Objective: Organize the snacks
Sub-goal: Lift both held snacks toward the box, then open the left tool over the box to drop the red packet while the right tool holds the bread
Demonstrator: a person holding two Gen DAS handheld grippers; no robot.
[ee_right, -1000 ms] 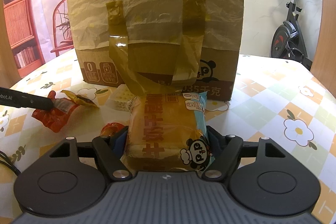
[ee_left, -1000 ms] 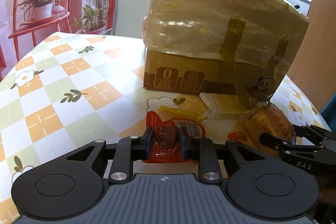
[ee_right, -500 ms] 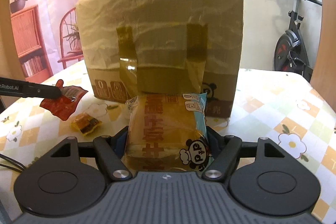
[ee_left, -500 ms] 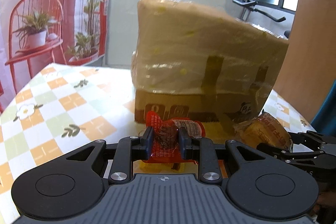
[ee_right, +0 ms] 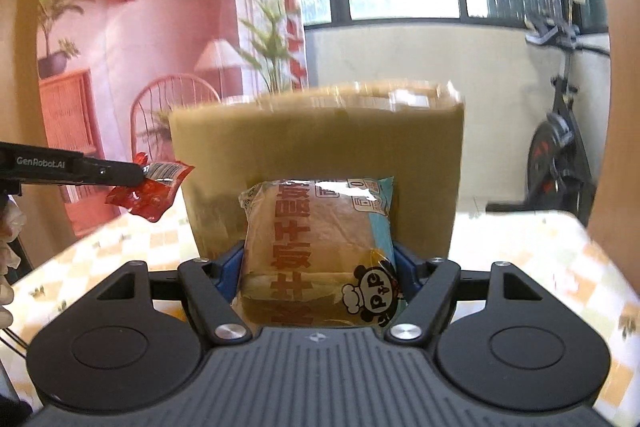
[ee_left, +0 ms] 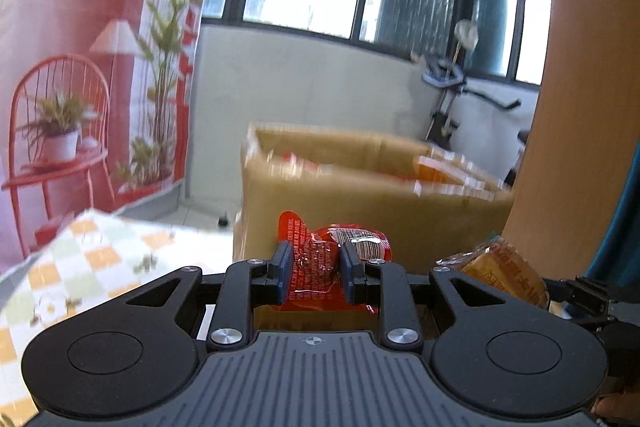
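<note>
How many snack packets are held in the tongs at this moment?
2: a small red foil packet in the left tongs, a wrapped tan bread packet in the right tongs. More may lie hidden inside the box.

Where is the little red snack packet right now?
The red snack packet is pinched in the left hand-held gripper, held in the air in front of the cardboard box, left of the bread pack.
</note>
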